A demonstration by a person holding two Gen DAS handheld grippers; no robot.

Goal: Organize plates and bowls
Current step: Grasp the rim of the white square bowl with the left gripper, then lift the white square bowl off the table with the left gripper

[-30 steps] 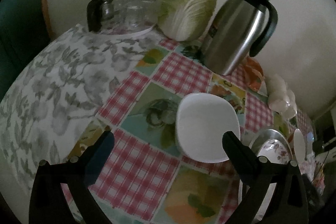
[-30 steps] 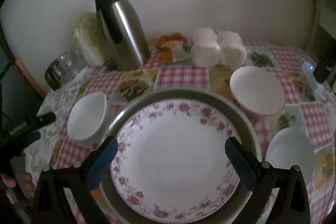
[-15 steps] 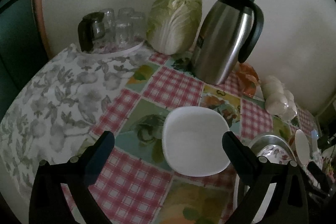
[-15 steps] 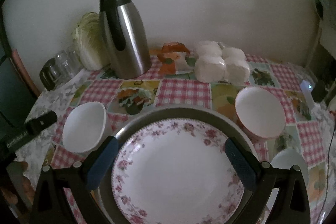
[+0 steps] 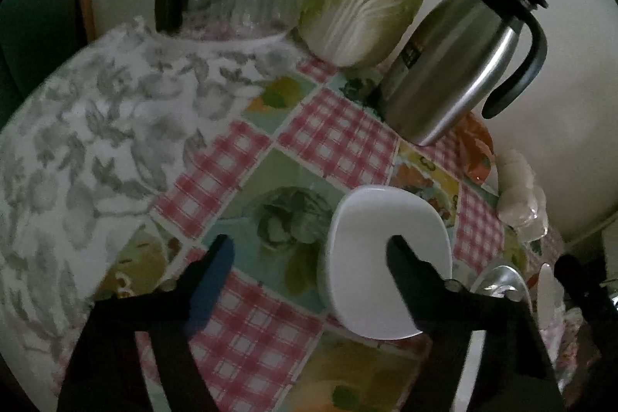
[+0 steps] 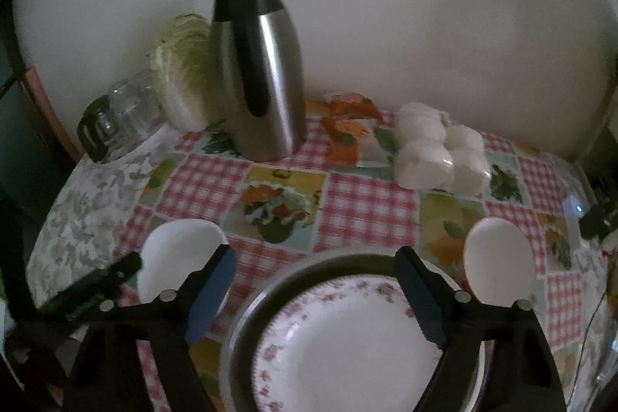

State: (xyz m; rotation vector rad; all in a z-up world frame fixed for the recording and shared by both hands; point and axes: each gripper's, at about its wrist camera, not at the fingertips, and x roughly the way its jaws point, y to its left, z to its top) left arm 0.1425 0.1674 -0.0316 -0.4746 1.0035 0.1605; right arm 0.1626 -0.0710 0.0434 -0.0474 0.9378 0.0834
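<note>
The left gripper (image 5: 309, 250) fingers are closing around the white bowl's (image 5: 370, 238) near rim, not yet clamped; I'd seat them deeper first. The right gripper (image 6: 313, 257) fingers, also closing, hang empty above the floral plate (image 6: 347, 342) on the table (image 6: 367, 195).

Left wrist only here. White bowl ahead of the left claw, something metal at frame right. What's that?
Observer: A round metal tray with a floral plate lying inside it.
Operator: More bowls?
Observer: One more white bowl, on the cloth right of the tray.
Operator: Right claw?
Observer: Right claw hangs above the plate's far rim; its jaws are closing and grip nothing.
</note>
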